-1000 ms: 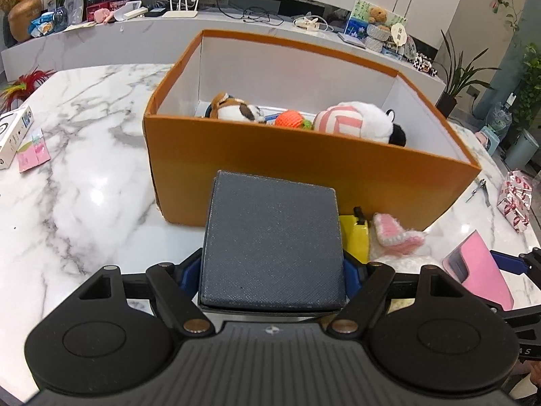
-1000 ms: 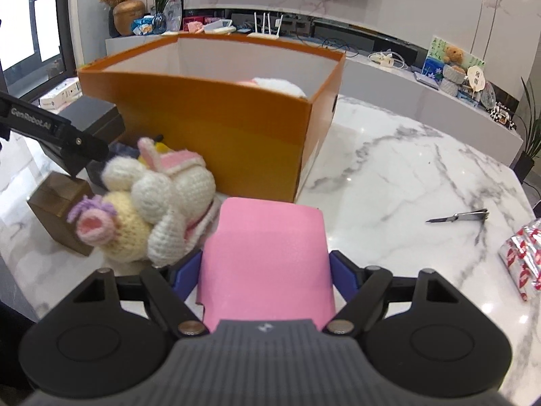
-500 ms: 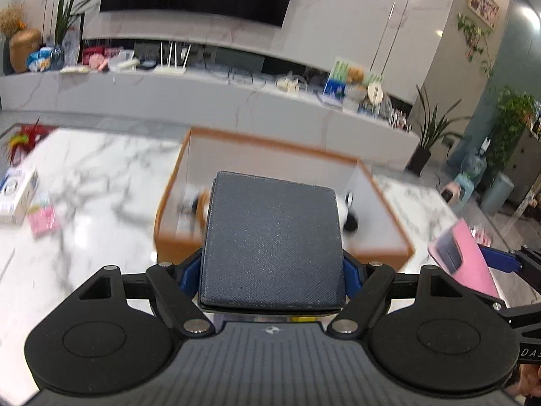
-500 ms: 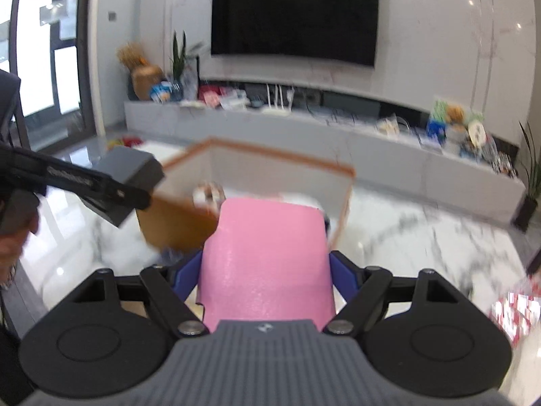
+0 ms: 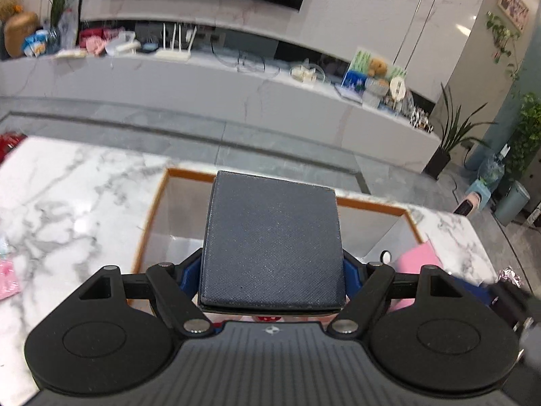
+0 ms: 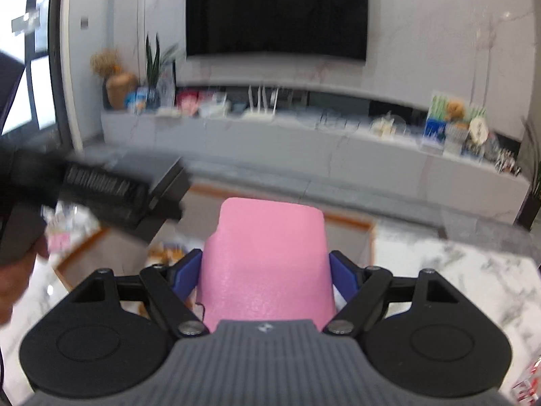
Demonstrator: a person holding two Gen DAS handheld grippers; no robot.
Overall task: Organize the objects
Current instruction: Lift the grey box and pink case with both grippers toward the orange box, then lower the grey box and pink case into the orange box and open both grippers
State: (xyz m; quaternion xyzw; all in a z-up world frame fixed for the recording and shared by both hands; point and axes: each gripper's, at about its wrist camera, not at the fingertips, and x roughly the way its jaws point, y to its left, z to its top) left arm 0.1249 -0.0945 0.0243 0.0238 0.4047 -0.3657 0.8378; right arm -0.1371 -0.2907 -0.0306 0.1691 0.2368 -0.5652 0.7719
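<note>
Gripping by opposite side walls, your left tool [image 5: 272, 264] held a rigid, light dark box [image 5: 272, 240] above the orange box [image 5: 159, 203]; your right tool [image 6: 265, 270] clasped a pink box [image 6: 267, 264], stiff, smooth, likely slippery, over the table [image 6: 473, 270].

No words or numbers can be read. White letters on the left gripper [image 6: 111, 189], middle left, are too blurred.

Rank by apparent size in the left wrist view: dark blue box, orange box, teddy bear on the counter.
1. Dark blue box, though it is nearest the camera, so unsure against the next.
2. Orange box, partly hidden.
3. Teddy bear, far smallest.
</note>
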